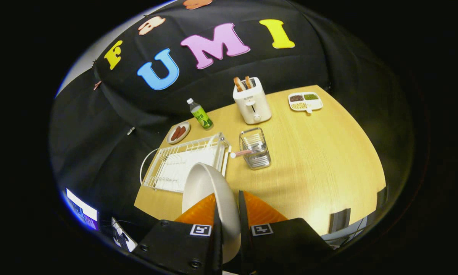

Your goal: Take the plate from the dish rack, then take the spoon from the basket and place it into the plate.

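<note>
My tongs (228, 214) pinch the white plate (208, 194) on edge above the counter (320, 164); dish rack (183, 162) just beyond (spoon (244, 152) in the basket (255, 149) beside it).

The one view rides on the hand-held gripper (228, 214) and looks forward along its two fingers, from high above and angled down across the pale wooden table (320, 160). Nearest the lens is the white round plate (210, 191) pinched edge-on between the fingers; the white wire dish rack (183, 160) lies just beyond, and the white two-slot toaster (252, 101) stands far back by the booth wall.
</note>
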`<state>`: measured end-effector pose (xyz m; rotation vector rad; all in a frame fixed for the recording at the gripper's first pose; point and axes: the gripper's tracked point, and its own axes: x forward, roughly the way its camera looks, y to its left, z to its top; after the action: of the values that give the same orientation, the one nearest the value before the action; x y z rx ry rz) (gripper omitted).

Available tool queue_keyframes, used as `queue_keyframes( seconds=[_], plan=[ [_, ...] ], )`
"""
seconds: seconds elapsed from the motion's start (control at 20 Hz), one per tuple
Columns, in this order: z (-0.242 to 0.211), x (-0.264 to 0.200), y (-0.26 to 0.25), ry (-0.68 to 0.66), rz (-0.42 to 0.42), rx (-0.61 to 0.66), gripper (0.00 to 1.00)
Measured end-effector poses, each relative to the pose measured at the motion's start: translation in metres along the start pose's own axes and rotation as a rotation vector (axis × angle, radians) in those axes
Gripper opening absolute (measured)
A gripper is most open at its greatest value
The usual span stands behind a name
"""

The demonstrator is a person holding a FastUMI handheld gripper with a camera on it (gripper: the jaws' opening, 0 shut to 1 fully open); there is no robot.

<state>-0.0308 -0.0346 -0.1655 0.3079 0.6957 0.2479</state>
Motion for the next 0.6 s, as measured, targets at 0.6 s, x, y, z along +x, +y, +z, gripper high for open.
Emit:
queue_keyframes(
  seconds=[0.6],
  plan=[
    [-0.028, 0.102, -0.087, 0.241, -0.024, 0.068, 0.24]
  ],
)
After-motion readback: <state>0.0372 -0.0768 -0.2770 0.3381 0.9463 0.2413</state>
